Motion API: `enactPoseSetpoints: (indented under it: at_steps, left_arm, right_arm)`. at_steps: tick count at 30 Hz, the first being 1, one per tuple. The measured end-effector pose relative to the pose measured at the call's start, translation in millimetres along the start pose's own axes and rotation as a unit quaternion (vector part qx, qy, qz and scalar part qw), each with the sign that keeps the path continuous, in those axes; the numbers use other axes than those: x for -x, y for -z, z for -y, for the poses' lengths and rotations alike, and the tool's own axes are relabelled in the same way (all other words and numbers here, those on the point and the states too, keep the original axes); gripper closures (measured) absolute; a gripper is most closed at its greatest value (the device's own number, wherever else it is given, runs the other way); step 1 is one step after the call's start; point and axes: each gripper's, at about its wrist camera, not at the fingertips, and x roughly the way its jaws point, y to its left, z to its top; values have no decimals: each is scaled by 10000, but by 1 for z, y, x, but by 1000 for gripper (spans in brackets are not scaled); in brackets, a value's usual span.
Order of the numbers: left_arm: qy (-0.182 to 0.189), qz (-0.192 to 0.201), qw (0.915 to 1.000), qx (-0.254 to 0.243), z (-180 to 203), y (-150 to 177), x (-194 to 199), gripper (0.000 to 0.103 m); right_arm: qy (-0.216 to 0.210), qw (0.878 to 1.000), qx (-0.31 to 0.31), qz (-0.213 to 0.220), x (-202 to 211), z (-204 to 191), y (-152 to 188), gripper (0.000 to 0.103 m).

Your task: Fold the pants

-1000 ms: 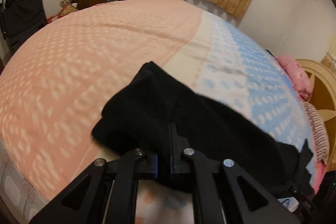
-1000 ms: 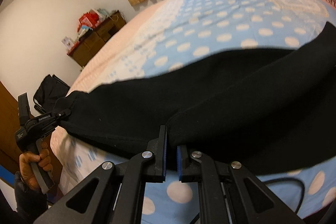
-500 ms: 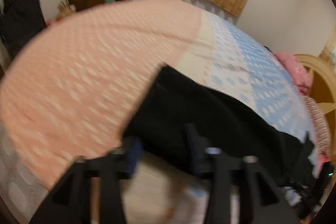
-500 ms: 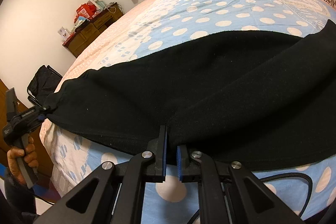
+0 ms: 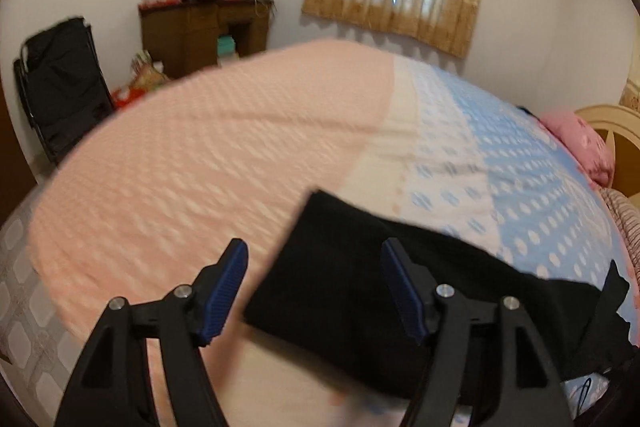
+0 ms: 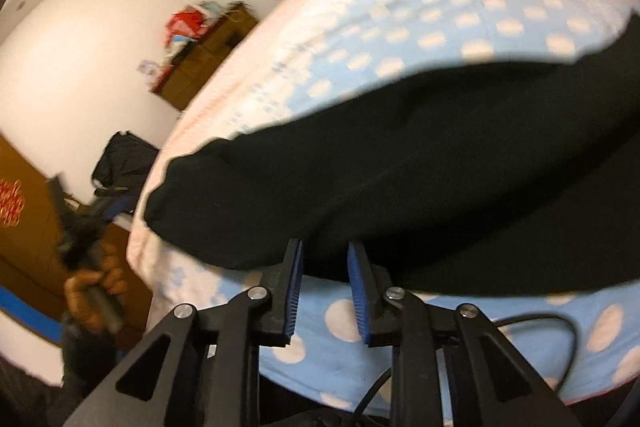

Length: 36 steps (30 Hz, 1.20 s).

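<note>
Black pants [image 5: 352,291] lie flat in a long band across the near edge of the bed [image 5: 208,163]. My left gripper [image 5: 314,245] is wide apart and still opening. The pants' left end lies under it, mostly below its right finger [image 5: 400,287]; no pad presses the cloth. In the right wrist view the pants [image 6: 400,167] fill the middle. My right gripper [image 6: 324,245] is opening, its blue pads apart, with the near hem just at its tips and untouched. A hand [image 6: 96,287] holds the blurred left gripper [image 6: 80,227] off the bed's corner.
A pink and blue dotted cover spreads over the bed. A wooden desk [image 5: 204,31] with clutter and a black folding chair [image 5: 60,87] stand by the far wall. A pink pillow [image 5: 576,143] lies by the headboard. A black cable [image 6: 540,323] runs by the right gripper.
Both grippers were shut on the pants' near edge and have let go. The left one opened wide and drew back a little; the right one's jaws have just parted. The pants now rest on the bed.
</note>
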Motion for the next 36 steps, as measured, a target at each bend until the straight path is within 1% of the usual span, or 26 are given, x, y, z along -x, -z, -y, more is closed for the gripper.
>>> enactPoseSetpoints:
  at_steps: [2, 3, 4, 6, 7, 8, 11, 12, 14, 16, 17, 18, 19, 21, 24, 27, 31, 33, 36]
  left_arm:
    - [-35, -264, 9996, 56, 6, 10, -16, 33]
    - [-249, -192, 9995, -71, 13, 15, -19, 33]
    - [-487, -31, 9984, -292, 20, 18, -18, 33]
    - [-934, -36, 9933, -685, 30, 22, -23, 31]
    - [-1036, -3, 9916, -776, 34, 24, -24, 31]
    - [-1082, 12, 9907, -827, 35, 25, -24, 27]
    - [-1172, 20, 9890, -904, 36, 26, -24, 25]
    - [-1157, 21, 9893, -886, 34, 25, -23, 25]
    - [-1146, 54, 9900, -823, 29, 22, -21, 25]
    - [-1233, 36, 9896, -738, 22, 23, -23, 23]
    - [-1223, 3, 9905, -635, 19, 23, -26, 22]
    - [-1162, -7, 9920, -499, 18, 22, -32, 18]
    - [-1107, -33, 9931, -386, 15, 23, -33, 17]
    - [-1045, -78, 9941, -270, 11, 22, -36, 14]
    - [-1078, -108, 9936, -329, 14, 22, -38, 13]
    - [-1145, -108, 9927, -365, 19, 23, -42, 12]
    - [-1209, -110, 9918, -397, 20, 23, -43, 11]
    - [-1200, -107, 9919, -394, 20, 23, -43, 11]
    - [-1190, -110, 9921, -384, 21, 22, -45, 11]
  right_arm:
    - [-162, 9994, 241, 181, 15, -5, -14, 71]
    - [-171, 9990, 320, 269, 19, -7, -21, 61]
    - [-196, 9983, 401, 371, 23, -9, -30, 44]
    - [-356, 9964, 592, 493, 21, -13, -49, 30]
    - [-357, 9950, 762, 537, 14, -16, -60, 30]
    - [-354, 9941, 894, 508, 7, -18, -67, 30]
    - [-455, 9897, 1346, 190, -32, -32, -90, 30]
    - [-502, 9871, 1521, 94, -43, -36, -94, 30]
    - [-560, 9786, 1967, -235, -68, -47, -100, 30]
    - [-578, 9699, 2315, -477, -88, -59, -99, 30]
    - [-613, 9664, 2431, -561, -97, -63, -102, 30]
    - [-660, 9638, 2498, -659, -104, -63, -103, 32]
    - [-743, 9618, 2514, -792, -113, -63, -105, 36]
    - [-911, 9593, 2450, -1072, -127, -63, -106, 40]
    - [-1028, 9552, 2449, -1308, -135, -67, -97, 40]
    - [-1267, 9492, 2460, -1499, -127, -76, -79, 40]
    - [-1235, 9433, 2538, -1748, -128, -82, -55, 40]
    - [-1177, 9438, 2553, -1737, -132, -81, -55, 40]
    - [-1129, 9522, 2316, -1641, -140, -78, -67, 40]
